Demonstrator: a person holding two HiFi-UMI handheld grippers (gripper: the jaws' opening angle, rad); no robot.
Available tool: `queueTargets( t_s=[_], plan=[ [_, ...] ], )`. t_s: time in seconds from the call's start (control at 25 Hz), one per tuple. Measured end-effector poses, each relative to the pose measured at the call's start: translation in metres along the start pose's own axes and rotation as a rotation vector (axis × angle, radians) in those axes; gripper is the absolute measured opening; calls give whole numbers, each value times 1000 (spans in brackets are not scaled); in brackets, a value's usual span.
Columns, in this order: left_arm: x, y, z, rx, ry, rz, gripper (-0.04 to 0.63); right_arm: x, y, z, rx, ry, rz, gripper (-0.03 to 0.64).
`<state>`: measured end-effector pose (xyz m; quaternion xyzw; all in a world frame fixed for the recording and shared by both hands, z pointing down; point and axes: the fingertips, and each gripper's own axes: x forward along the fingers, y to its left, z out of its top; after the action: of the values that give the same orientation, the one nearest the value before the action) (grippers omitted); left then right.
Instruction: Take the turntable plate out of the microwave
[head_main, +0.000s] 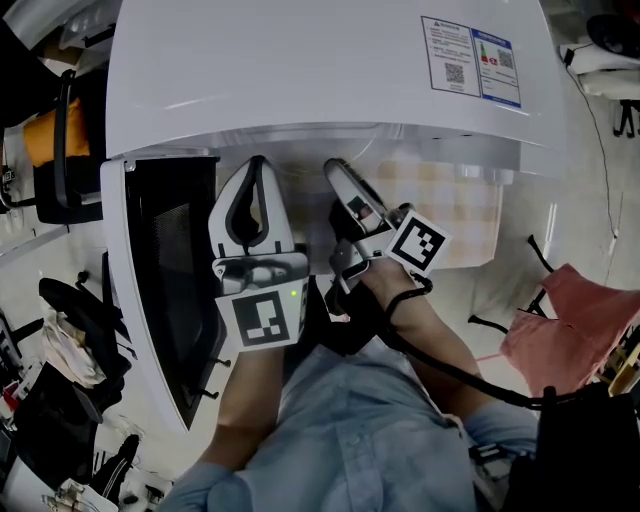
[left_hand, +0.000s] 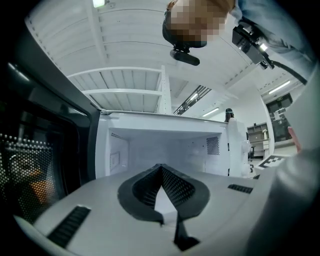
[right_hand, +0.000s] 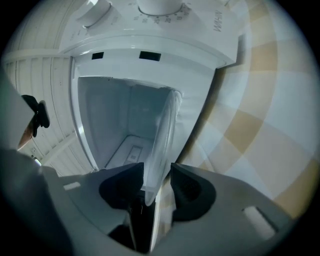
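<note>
Right gripper view: turntable plate (right_hand: 163, 144) edge sits loose between parted jaws.

The microwave (head_main: 300, 80) top carries two printed stickers (head_main: 452, 55), one with a QR code; their print is too small to read, as is the control panel (right_hand: 165, 30) lettering

left gripper (left_hand: 161, 167) closed, right gripper (right_hand: 157, 168) (level) parted

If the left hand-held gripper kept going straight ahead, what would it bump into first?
Probably the back wall inside the open microwave; the left hand-held gripper points into its empty-looking cavity, though depth is unclear.
</note>
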<state>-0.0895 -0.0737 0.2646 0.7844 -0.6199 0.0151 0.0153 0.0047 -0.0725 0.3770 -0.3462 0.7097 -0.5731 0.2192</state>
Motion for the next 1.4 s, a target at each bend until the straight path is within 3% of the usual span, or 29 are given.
queueTargets(
  t_s=[0.28,0.52,0.72,1.24,1.4],
  plan=[
    [16,7,1,-5,0,1,8,26,-3,14,12,1,-5,160],
    [20,14,2,-3,3,9,8,26,-5,15,3,6,-18,53],
    [11,10,2,-1,9,9,8,15,-4,8,25,1,-5,48],
    [-10,-9,0,8,13,-6,8,-16,-7,-21,68,31,-1,48],
    [-7,-5,2,15,11,2,8,-7,-4,-17,114,40,40,141]
  ],
)
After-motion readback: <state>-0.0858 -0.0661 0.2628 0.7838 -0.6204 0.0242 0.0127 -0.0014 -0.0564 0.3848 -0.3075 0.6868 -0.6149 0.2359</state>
